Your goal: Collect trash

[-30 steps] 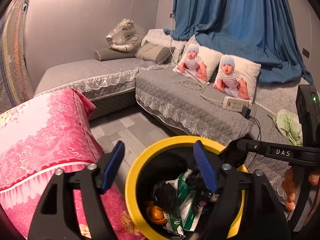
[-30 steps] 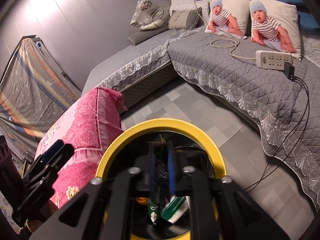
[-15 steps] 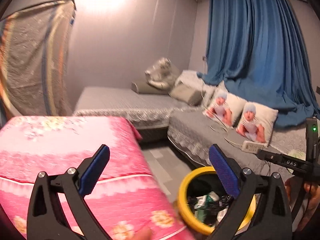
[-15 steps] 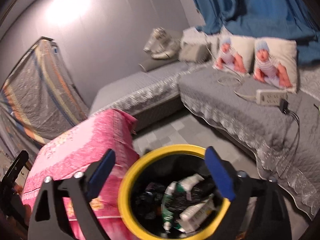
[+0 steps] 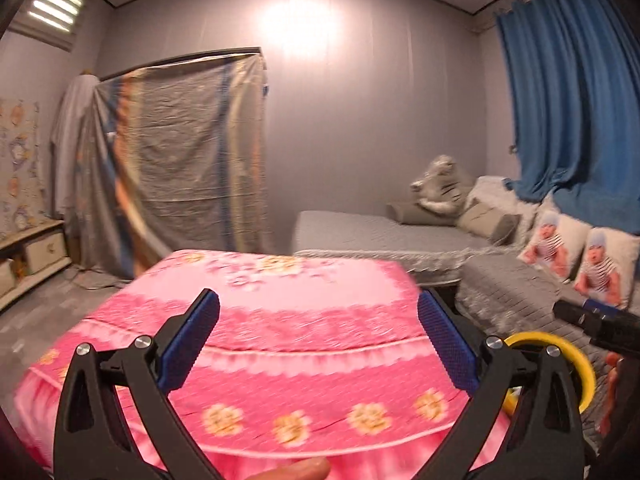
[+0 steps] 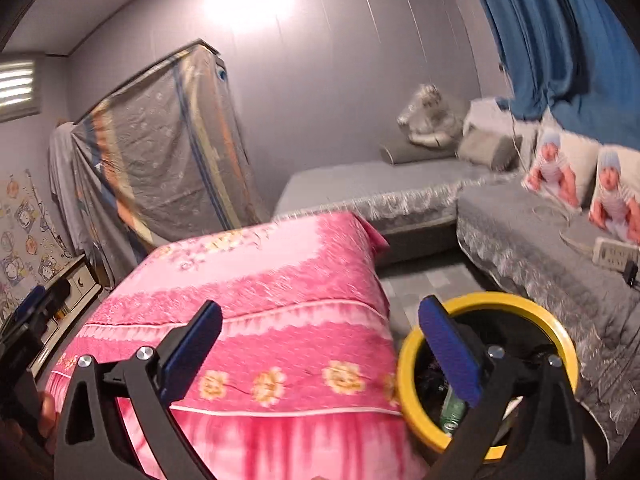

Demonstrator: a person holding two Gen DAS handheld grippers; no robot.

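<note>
Over the pink floral quilted block (image 5: 288,344), your left gripper (image 5: 318,342) points nearly level, jaws spread, nothing between them. Right of it, your right gripper (image 6: 320,346) tilts downward, jaws just opened wide, empty. One yellow-rimmed round trash bin (image 6: 520,308) sits near right, trash inside. Two baby-print cushions (image 6: 588,176) lean far right.

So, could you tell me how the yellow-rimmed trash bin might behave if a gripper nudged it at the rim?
The trash bin would probably slide or tip rather than roll, since it stands upright on the smooth tiled floor. It likely feels light: only wrappers and a green bottle show inside.
</note>
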